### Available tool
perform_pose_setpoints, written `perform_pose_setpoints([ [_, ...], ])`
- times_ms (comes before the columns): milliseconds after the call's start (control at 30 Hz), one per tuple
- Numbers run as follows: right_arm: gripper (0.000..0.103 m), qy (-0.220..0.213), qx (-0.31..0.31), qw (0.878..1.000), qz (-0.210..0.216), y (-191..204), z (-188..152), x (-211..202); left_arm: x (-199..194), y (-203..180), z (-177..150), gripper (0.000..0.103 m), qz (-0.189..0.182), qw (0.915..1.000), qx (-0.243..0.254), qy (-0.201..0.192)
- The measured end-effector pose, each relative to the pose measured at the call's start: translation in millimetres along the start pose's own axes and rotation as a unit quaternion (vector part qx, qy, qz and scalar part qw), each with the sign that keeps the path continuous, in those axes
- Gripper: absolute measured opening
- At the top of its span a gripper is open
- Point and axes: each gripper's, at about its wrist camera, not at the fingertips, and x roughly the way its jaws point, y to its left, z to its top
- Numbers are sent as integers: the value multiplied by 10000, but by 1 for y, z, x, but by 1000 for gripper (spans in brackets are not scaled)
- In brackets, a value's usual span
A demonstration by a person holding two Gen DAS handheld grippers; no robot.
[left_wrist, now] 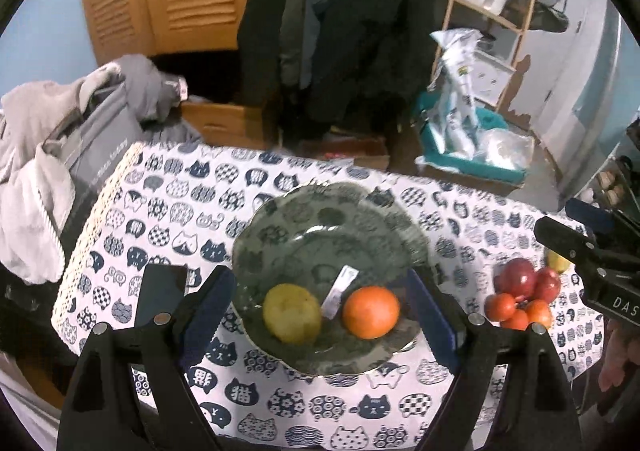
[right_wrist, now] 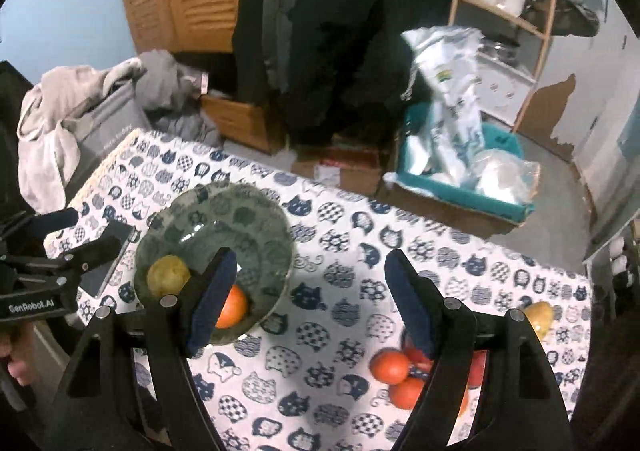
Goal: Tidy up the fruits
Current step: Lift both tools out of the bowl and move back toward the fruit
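Observation:
A green glass plate (left_wrist: 304,227) (right_wrist: 240,219) lies on the cat-print tablecloth (left_wrist: 168,203). On it rest a yellow fruit (left_wrist: 292,313) (right_wrist: 168,275) and an orange (left_wrist: 371,312) (right_wrist: 234,309), with a small white packet (left_wrist: 340,291) between them. My left gripper (left_wrist: 320,311) hangs open above the plate's near side, nothing between its fingers. My right gripper (right_wrist: 310,303) is open over bare cloth, with nothing in it. To the right lies a pile of red fruits (left_wrist: 522,293) (right_wrist: 394,367) and a yellow fruit (right_wrist: 540,317) (left_wrist: 558,261).
A dark phone (left_wrist: 162,293) (right_wrist: 106,261) lies left of the plate. Grey clothes (left_wrist: 60,139) are heaped past the table's left edge. Beyond the far edge stand a teal bin with bags (left_wrist: 472,147), cardboard boxes and a wooden shelf (left_wrist: 504,11). Dark coats hang behind.

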Motion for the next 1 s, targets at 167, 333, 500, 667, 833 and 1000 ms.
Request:
perform_pose_setpoints([
  [167, 77, -206, 83, 9997, -54, -14, -6, -25, -19, -16, 3, 89, -53, 9996, 128, -247],
  [333, 77, -391, 148, 9991, -114, -31, -18, -48, -33, -28, 4, 89, -45, 9986, 287, -437],
  [500, 77, -524, 294, 9979, -227, -53, -28, -71, -47, -42, 5, 89, -128, 9976, 358, -573],
  [667, 77, -679, 427, 9960, -392, -75, -40, -94, -59, -63, 6, 89, -187, 9957, 554, -723],
  [833, 77, -826, 510, 9937, -563, -93, -49, -114, -66, -82, 7, 91, -285, 9937, 720, -813],
  [1000, 77, -868, 661, 9917, -674, -112, -56, -123, -70, -100, 8, 91, -389, 9922, 844, -826],
])
